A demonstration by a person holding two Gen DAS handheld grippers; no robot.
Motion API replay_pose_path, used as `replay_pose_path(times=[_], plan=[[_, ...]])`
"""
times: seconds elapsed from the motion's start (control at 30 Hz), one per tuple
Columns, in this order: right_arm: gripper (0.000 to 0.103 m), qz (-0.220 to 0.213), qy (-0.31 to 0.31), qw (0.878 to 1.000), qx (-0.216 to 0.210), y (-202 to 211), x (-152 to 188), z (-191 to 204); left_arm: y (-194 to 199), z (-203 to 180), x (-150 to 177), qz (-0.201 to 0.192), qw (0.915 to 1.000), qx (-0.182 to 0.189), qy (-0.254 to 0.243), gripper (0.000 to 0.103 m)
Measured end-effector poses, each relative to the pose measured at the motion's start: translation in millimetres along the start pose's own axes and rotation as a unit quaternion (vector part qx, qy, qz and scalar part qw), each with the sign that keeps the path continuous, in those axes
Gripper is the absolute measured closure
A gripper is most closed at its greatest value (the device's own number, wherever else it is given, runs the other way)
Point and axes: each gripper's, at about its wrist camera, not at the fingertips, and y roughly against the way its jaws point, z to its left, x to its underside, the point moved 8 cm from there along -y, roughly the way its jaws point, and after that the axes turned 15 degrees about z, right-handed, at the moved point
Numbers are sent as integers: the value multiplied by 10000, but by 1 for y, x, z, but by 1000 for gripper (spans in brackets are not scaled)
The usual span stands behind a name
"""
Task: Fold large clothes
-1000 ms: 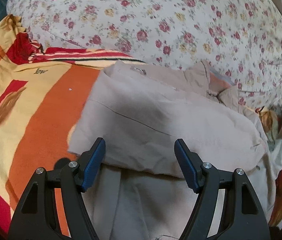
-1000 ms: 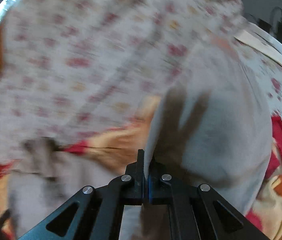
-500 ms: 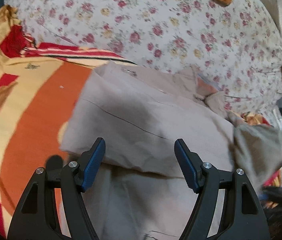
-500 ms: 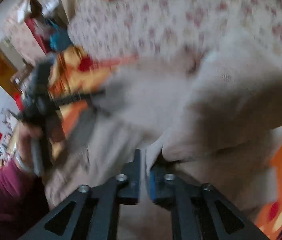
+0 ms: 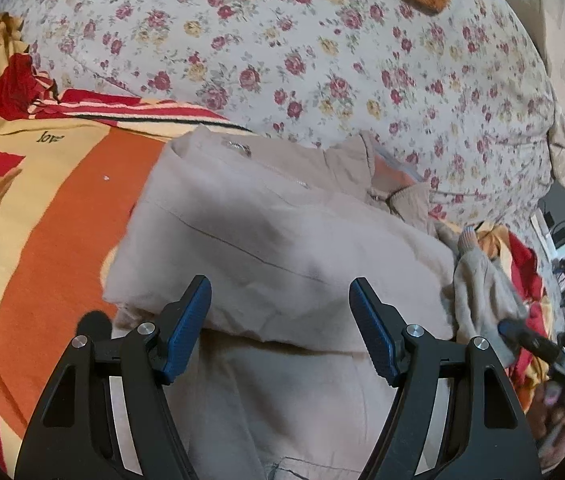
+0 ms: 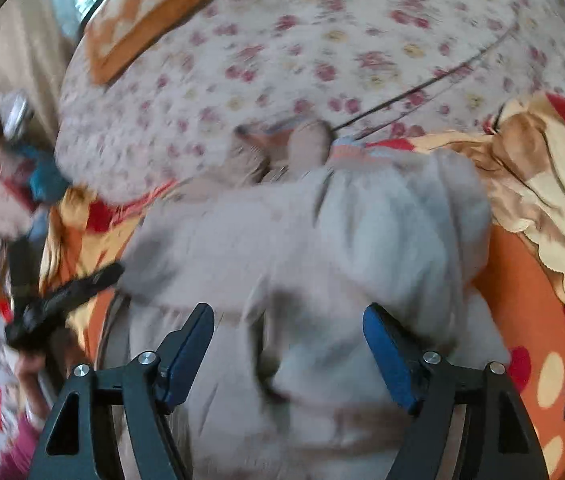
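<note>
A large beige jacket [image 5: 282, 240] lies partly folded on the orange and yellow blanket [image 5: 42, 208], its zipper and collar toward the floral quilt. My left gripper [image 5: 280, 320] hovers open just above the jacket's folded edge, nothing between its blue pads. In the right wrist view the same beige jacket [image 6: 322, 260] lies below, blurred, one sleeve laid across its body. My right gripper [image 6: 288, 350] hangs over it with jaws opening wide, and no cloth is caught between them. The right gripper's tip [image 5: 522, 336] shows at the left view's right edge beside the sleeve's end.
A floral quilt [image 5: 322, 60] rises behind the jacket. An orange cushion [image 6: 150, 12] lies on it farther back. The blanket bunches up at the right [image 6: 542, 184]. The left gripper [image 6: 62, 296] and a hand in a magenta sleeve [image 6: 22, 440] show at left. Room clutter lies beyond the bed.
My right gripper let go of the jacket's sleeve and opened wide; the sleeve now lies across the jacket. That gripper swung over the bed. The left gripper stayed open and tilted slightly.
</note>
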Motion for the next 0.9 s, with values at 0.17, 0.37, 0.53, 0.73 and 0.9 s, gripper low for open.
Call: replay_pose_path(times=[0.17, 0.37, 0.53, 0.73, 0.9], plan=[[66, -147, 990, 9943, 355, -9, -35, 50, 4, 6, -3, -73, 9999, 6, 103, 31], [36, -281, 1163, 9899, 759, -9, -41, 79, 9, 10, -5, -115, 9998, -21, 131, 31], [39, 505, 806, 9768, 1916, -63, -22, 26, 9, 10, -6, -105, 9997, 33, 212, 31], [101, -93, 337, 9972, 667, -25, -40, 22, 19, 16, -8, -218, 9993, 60, 304, 31], [101, -415, 1100, 9918, -494, 2, -45, 107, 29, 24, -15, -437, 9970, 305, 552, 31]])
